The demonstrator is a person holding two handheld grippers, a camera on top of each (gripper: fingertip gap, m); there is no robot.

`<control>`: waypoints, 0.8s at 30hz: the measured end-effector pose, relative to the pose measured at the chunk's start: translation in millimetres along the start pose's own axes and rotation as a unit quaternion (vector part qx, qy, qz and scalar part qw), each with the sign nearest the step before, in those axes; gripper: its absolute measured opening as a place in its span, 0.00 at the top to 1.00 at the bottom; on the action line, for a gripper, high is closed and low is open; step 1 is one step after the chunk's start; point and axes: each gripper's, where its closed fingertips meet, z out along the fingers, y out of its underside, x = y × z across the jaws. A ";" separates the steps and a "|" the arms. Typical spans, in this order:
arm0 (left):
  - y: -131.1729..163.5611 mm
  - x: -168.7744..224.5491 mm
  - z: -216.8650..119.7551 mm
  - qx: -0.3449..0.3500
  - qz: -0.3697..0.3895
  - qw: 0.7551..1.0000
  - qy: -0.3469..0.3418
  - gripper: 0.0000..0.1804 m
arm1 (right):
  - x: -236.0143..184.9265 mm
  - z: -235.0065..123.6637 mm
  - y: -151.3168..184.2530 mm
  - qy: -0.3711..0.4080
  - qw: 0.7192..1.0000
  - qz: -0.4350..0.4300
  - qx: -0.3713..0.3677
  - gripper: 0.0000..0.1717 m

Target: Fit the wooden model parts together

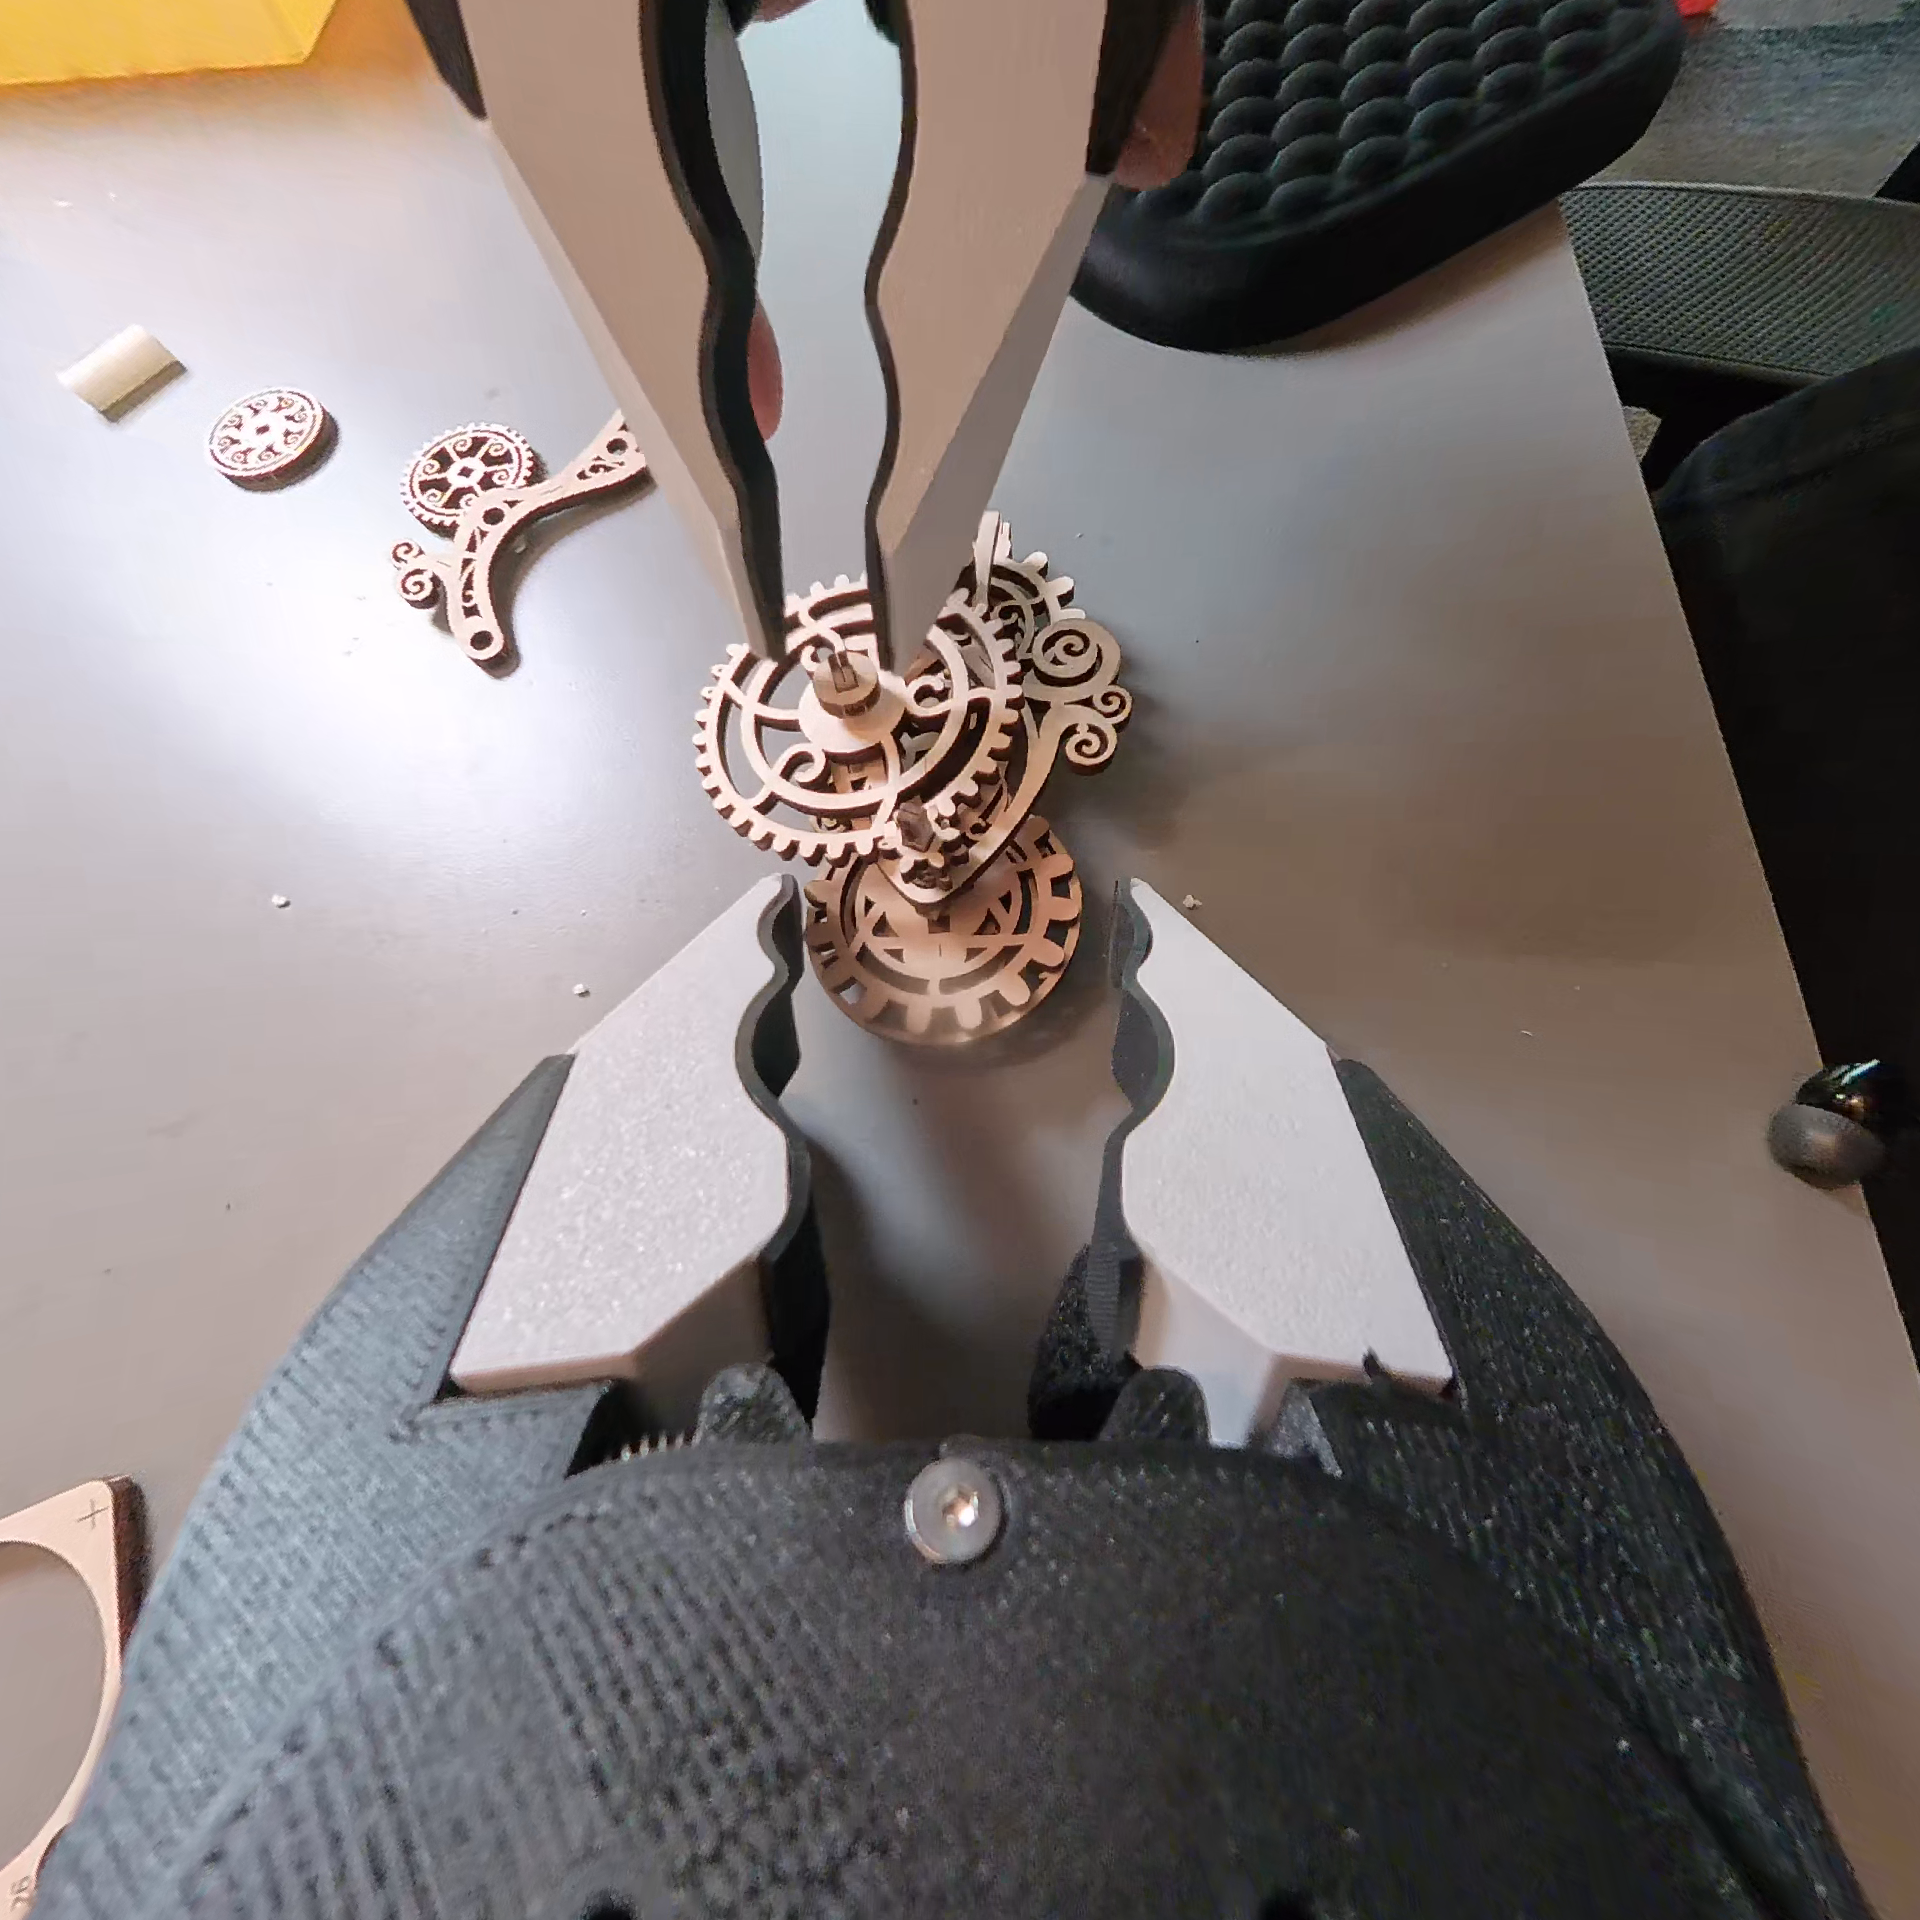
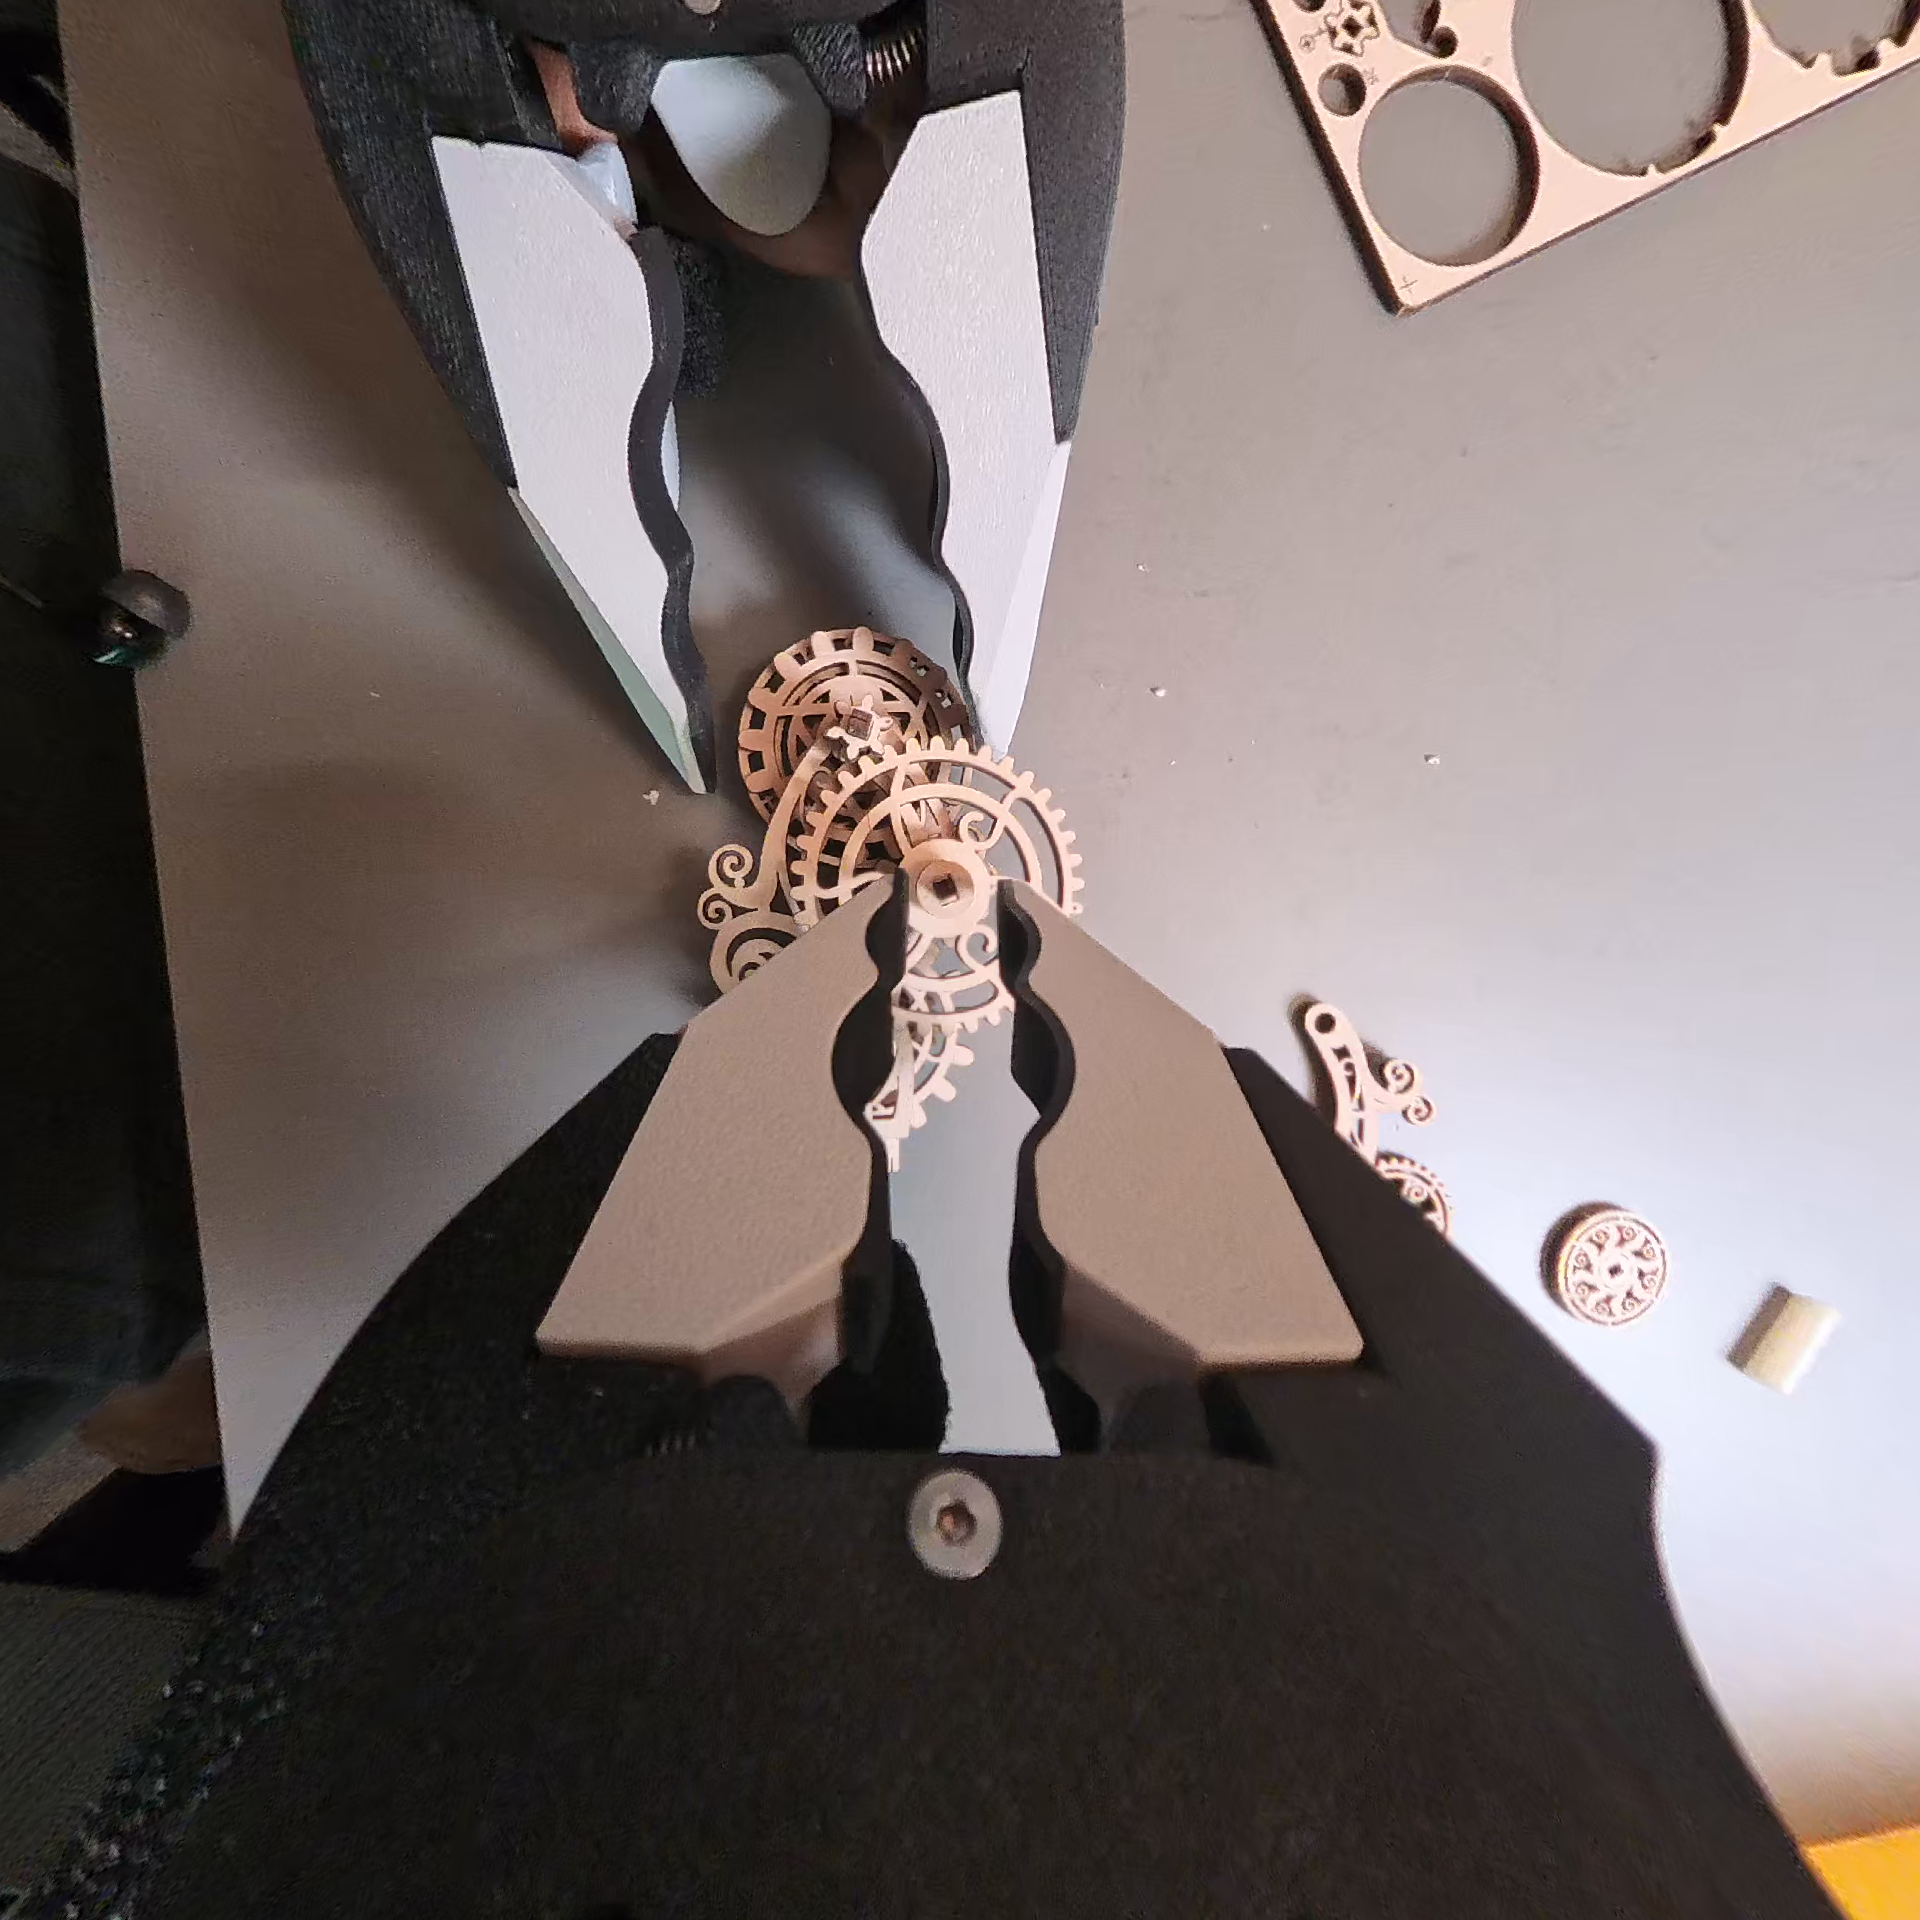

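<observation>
A: Right tongs [image 2: 951, 902] sit at the hub collar [image 2: 940, 883] on top of the big gear [image 2: 935, 862], one pad on each side. Whether the pads actually press it, I cannot tell.

B: Left tongs?

A: Left tongs [image 1: 956, 914] are spread wide, straddling the round base disc [image 1: 940, 956] of the model. Fingertips [image 1: 774, 914] stand apart from the disc, nothing gripped.

B: Progress?

A: Model [image 1: 904, 769] stands upright on the tabletop [image 1: 312, 831]: base disc, scrolled bracket, gears stacked, collar on the axle. Looks mostly built, with the collar likely being seated now.

B: What's left?

A: Loose parts on the far side of the model from the chair: a curved scroll arm [image 1: 499, 551] lying over a small gear [image 1: 462, 478], a small patterned disc [image 1: 270, 434], and a pale block [image 1: 120, 369] beyond that.

B: Obstructions?

A: None around the model. Punched-out wooden sheet [image 2: 1558, 135] lies well apart from it. A black chair cushion [image 1: 1382, 156] sits off the tabletop edge. Risk, I'd say: the open left tongs give the base no hold if the collar gets pushed.
</observation>
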 end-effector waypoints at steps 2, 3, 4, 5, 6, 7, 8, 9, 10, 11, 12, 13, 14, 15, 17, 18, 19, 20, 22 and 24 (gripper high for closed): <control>-0.4 0.1 -0.4 0.002 -0.001 1.000 0.001 0.68 | -2.0 3.6 2.7 -0.010 1.000 -0.004 -0.011 0.91; -0.5 -0.1 -0.7 0.002 -0.002 1.000 0.001 0.68 | -1.7 5.1 4.3 -0.010 1.000 -0.007 -0.016 0.91; -0.2 -0.6 -1.0 0.003 -0.003 1.000 0.001 0.68 | -1.7 5.6 3.5 -0.011 1.000 -0.008 -0.012 0.91; 0.0 -1.1 -1.2 0.003 -0.003 1.000 0.001 0.68 | -1.6 5.8 3.3 -0.011 1.000 -0.008 -0.011 0.91; 0.0 -1.4 -1.5 0.003 -0.004 1.000 0.001 0.68 | -1.9 5.9 3.2 -0.012 1.000 -0.008 -0.010 0.92; 0.2 -2.0 -1.8 0.003 -0.004 1.000 0.001 0.68 | -1.9 6.1 3.2 -0.011 1.000 -0.009 -0.011 0.93; 0.8 -2.9 -2.0 0.002 -0.004 1.000 0.000 0.68 | -1.5 6.3 3.4 -0.008 1.000 -0.009 -0.011 0.94; 1.9 -4.3 -2.1 0.000 -0.005 1.000 -0.003 0.69 | -1.8 6.2 3.1 -0.006 1.000 -0.011 -0.009 0.94; 2.9 -4.9 -2.1 -0.002 -0.005 1.000 -0.004 0.69 | -2.0 6.2 2.7 -0.004 1.000 -0.010 -0.006 0.94; 2.9 -4.7 -2.3 -0.002 -0.006 1.000 -0.001 0.69 | -2.2 6.2 2.4 -0.002 1.000 -0.009 -0.002 0.94; 2.8 -4.6 -2.4 -0.001 -0.007 1.000 0.000 0.70 | -2.2 6.3 1.7 0.002 1.000 -0.008 0.005 0.94; 3.2 -4.6 -2.3 -0.002 -0.008 1.000 0.001 0.70 | -2.1 6.3 1.4 0.005 1.000 -0.009 0.012 0.94; 3.4 -4.7 -2.2 -0.003 -0.008 1.000 0.001 0.70 | -1.5 5.9 1.2 0.011 1.000 -0.009 0.020 0.94; 3.7 -5.1 -2.3 -0.004 -0.009 1.000 0.000 0.71 | -1.0 5.4 1.3 0.017 0.999 -0.012 0.027 0.94; 2.4 -6.8 -3.2 0.002 -0.010 1.000 -0.003 0.71 | -0.1 3.5 1.2 0.035 0.998 -0.025 0.044 0.95; 1.3 -8.0 -4.1 0.006 -0.010 1.000 -0.005 0.71 | 0.7 2.5 1.4 0.048 0.997 -0.036 0.051 0.95; 0.6 -9.8 -4.9 0.010 -0.014 1.000 -0.008 0.70 | 2.2 1.2 1.6 0.064 0.995 -0.050 0.057 0.95; 0.3 -12.4 -5.5 0.012 -0.019 1.000 -0.012 0.69 | 3.3 -0.2 1.0 0.081 0.992 -0.067 0.066 0.95; 0.6 -16.0 -6.4 0.014 -0.025 0.999 -0.016 0.69 | 4.2 -2.9 -0.3 0.113 0.985 -0.099 0.082 0.95; 0.1 -18.3 -7.1 0.017 -0.031 0.999 -0.019 0.69 | 4.3 -4.9 -2.0 0.145 0.976 -0.133 0.098 0.95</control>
